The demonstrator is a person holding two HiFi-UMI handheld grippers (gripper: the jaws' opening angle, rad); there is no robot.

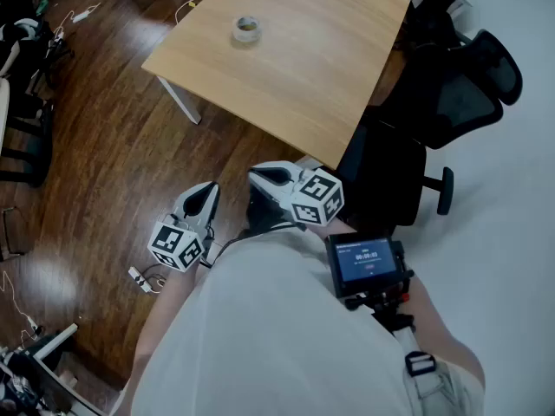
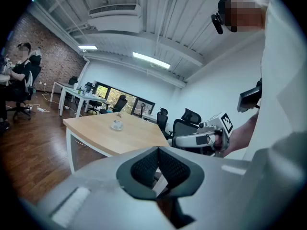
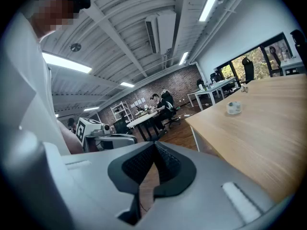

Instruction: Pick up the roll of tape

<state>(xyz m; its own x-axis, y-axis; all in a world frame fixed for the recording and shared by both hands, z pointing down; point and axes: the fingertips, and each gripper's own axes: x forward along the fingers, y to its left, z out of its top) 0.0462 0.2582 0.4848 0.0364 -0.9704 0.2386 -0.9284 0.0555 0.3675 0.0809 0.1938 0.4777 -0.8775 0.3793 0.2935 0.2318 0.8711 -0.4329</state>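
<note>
The roll of tape (image 1: pixel 247 29) lies flat on the wooden worktop (image 1: pixel 303 68), toward its far left part, well apart from your 2 grippers. Your left gripper (image 1: pixel 208 191) and right gripper (image 1: pixel 260 177) hang low before your body, over the wooden floor (image 1: pixel 104 163), short of the worktop's near corner. Both pairs of jaws are clenched on nothing.

A black office chair (image 1: pixel 451 94) stands against the worktop's right edge, near your right gripper. A small white plug strip (image 1: pixel 141 278) with its cable lies on the floor by your left gripper.

Your shirt (image 1: pixel 277 336) and the chest-mounted screen (image 1: pixel 368 263) cover the lower head view. The worktop's far edge is cut off, and the tape is too small to show detail.
</note>
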